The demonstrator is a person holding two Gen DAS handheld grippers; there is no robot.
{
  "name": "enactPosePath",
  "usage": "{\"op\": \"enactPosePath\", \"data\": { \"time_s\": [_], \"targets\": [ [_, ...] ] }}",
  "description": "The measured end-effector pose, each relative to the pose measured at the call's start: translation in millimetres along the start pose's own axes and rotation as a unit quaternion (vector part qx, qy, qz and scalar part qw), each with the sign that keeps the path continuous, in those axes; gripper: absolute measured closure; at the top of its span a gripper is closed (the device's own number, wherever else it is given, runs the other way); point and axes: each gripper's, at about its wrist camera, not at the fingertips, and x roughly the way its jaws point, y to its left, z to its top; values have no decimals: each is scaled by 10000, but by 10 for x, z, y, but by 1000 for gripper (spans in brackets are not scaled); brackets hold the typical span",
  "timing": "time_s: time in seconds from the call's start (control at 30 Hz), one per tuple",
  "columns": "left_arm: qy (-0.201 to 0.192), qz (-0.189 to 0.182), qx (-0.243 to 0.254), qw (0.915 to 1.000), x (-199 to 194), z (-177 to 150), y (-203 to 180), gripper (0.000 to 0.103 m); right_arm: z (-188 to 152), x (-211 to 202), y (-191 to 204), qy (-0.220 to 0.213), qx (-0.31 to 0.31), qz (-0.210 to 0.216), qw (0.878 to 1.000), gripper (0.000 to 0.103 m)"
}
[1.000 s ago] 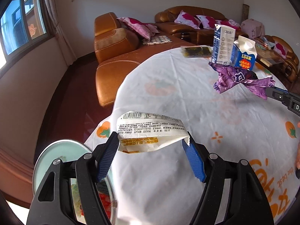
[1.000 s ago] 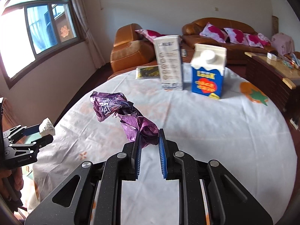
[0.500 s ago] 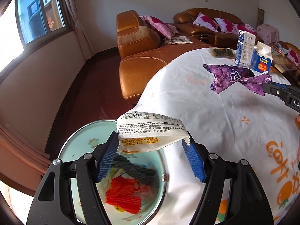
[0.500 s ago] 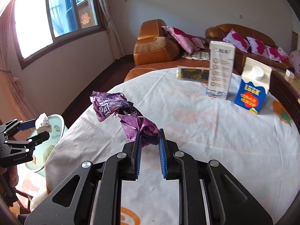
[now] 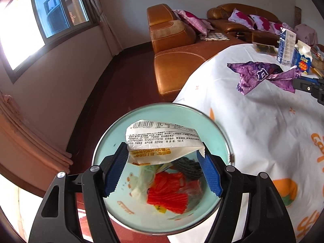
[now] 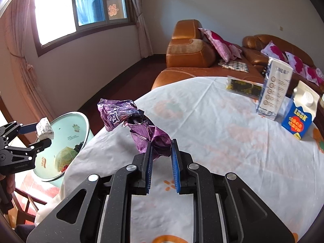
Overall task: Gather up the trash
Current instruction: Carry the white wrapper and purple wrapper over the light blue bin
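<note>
My left gripper [image 5: 163, 155] is shut on a white and yellow snack wrapper [image 5: 162, 139], held right above the mouth of a pale green trash bin [image 5: 214, 125] beside the table. Red, grey and pale scraps lie inside the bin. My right gripper [image 6: 161, 148] is shut on a crumpled purple foil wrapper [image 6: 131, 119], held over the white tablecloth [image 6: 232, 141] near the table's left edge. In the right wrist view the left gripper [image 6: 43, 130] with its white wrapper [image 6: 45, 129] hangs over the bin [image 6: 66, 135]. The purple wrapper [image 5: 261, 74] also shows at the right of the left wrist view.
A tall white carton [image 6: 275, 89], a blue and white milk carton [image 6: 300, 116] and a flat dark packet [image 6: 243, 86] stand on the far side of the round table. Brown leather sofas [image 6: 188, 48] with pink cushions line the far wall. A window [image 6: 81, 6] is at left.
Both grippers have swung left with their wrappers. The left one has gone from above the table edge to above the bin. The purple wrapper has come nearer the table's left edge.
</note>
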Motion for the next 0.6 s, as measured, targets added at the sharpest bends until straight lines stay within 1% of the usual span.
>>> {"op": "enactPosePath", "data": {
  "time_s": [0.17,0.4,0.6],
  "targets": [
    [18,185,-34,9998,-34,-75,133,34,53,69,168,16,-211,96,9997,85],
    [57,335,-85,9994,-57,-167,283,34,110,133,407,33,-471,230,9986,85],
    [46,565,-70,9984,-82,-206,418,33,150,182,591,57,-659,310,9973,85]
  ]
}}
